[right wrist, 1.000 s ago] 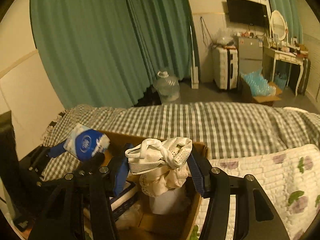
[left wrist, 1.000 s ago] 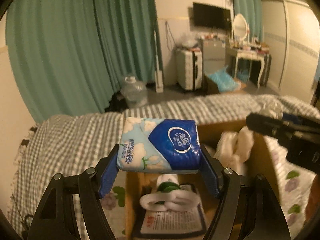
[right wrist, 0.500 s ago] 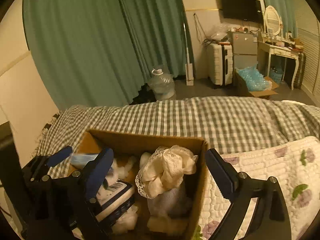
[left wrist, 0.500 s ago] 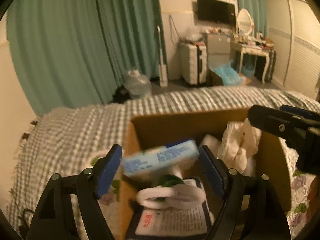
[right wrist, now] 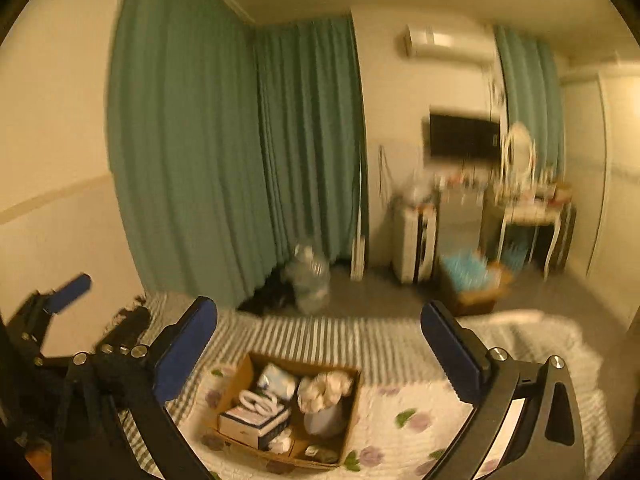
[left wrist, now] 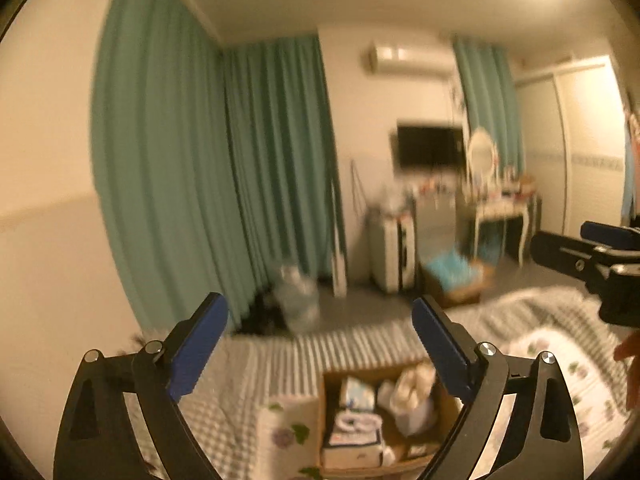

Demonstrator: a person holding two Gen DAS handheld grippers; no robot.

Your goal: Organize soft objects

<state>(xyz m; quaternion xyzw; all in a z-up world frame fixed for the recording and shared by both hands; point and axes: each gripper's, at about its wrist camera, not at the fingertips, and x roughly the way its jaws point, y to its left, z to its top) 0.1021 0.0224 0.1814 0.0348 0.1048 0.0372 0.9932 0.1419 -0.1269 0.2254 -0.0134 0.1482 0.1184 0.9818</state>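
A cardboard box [right wrist: 351, 420] sits on the bed, well below both grippers; it also shows in the left wrist view [left wrist: 326, 416]. Inside lie the blue-and-white tissue pack [right wrist: 278, 380], the cream lace cloth bundle [right wrist: 326, 390], a white ring-shaped item [right wrist: 256, 400] on a flat pack, and other soft items. My left gripper [left wrist: 320, 344] is open and empty, raised high above the box. My right gripper [right wrist: 320, 344] is open and empty, also raised. Each gripper shows at the edge of the other's view.
The bed has a grey checked blanket [right wrist: 320, 340] and a white floral quilt [right wrist: 416, 420]. Beyond it are green curtains [right wrist: 224, 160], a water jug [right wrist: 310, 280], a suitcase [right wrist: 414, 246], a box of blue items [right wrist: 470, 280] and a dressing table [right wrist: 528, 208].
The left gripper let the tissue pack drop into the box and the right gripper released the lace bundle there. Both grippers then lifted up and back, wide open; the box now looks small below.
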